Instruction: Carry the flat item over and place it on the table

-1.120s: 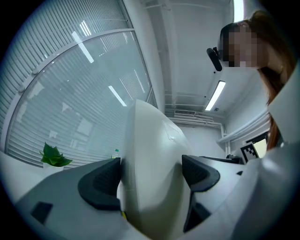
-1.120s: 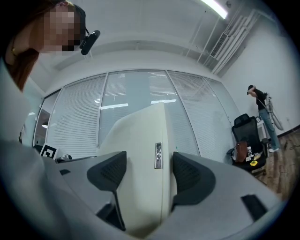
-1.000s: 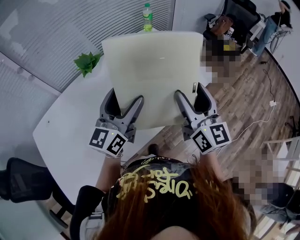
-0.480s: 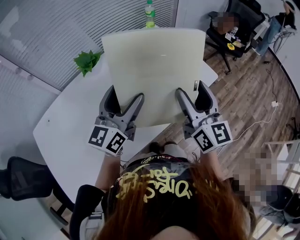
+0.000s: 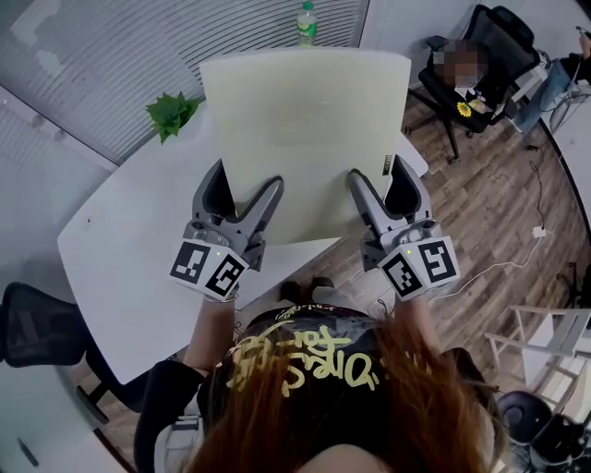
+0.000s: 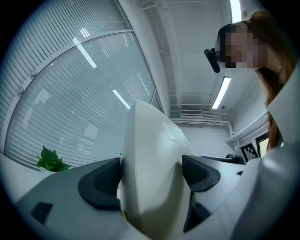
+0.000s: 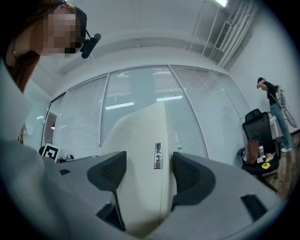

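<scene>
Over the last second the person had edged closer to the white curved tabletop, and the pale cream flat panel had come along, carried a little farther out over it. The panel's far edge now reached nearly to the tabletop's far edge, where a plastic bottle of yellow-green drink stood. A green leafy plant sat at the tabletop's far left edge, clear of the panel.

The hold itself had not altered. The left tool was clamped on the panel's near edge, its dark pads pressed against both faces, and the soft material bulged between them. The right tool gripped the same edge farther along, just beside a small metallic tag. The panel looked to be held up above the tabletop rather than lying on it, its near edge overhanging the tabletop's near side.

To my eye the carrying was almost finished. What remained was to lower the panel flat onto the tabletop and let both tools go.
</scene>
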{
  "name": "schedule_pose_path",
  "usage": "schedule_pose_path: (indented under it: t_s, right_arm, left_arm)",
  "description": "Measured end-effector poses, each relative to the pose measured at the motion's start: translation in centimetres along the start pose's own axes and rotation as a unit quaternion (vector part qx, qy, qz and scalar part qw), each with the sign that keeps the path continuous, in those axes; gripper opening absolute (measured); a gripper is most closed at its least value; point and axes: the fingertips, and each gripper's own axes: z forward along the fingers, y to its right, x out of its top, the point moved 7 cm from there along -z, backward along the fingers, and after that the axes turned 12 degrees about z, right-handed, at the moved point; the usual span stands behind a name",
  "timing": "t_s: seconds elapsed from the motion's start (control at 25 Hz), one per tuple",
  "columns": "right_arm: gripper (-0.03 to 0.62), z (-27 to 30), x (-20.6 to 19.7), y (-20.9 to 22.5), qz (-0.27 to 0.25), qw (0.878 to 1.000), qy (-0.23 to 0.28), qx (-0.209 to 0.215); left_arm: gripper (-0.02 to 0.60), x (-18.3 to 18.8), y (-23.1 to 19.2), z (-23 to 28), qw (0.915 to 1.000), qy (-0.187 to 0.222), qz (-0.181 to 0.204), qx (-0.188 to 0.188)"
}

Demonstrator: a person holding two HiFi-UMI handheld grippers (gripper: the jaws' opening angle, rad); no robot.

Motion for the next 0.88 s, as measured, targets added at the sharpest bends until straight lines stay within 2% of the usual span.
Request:
schedule_pose_path:
  t_s: [0.44, 0.88]
  right_arm:
    - [0.314, 1.8, 1.1, 2.6, 0.003, 0.999, -0.012, 0.041]
    - [0.314, 2.6, 0.6, 2.6, 0.008, 0.998, -0.017, 0.053]
  left_arm:
    - [0.406, 0.2, 1.0, 1.5, 0.9991, 0.004, 0.014, 0.04]
    - [0.406, -0.1, 0.5, 1.2, 0.9985, 0.003, 0.016, 0.053]
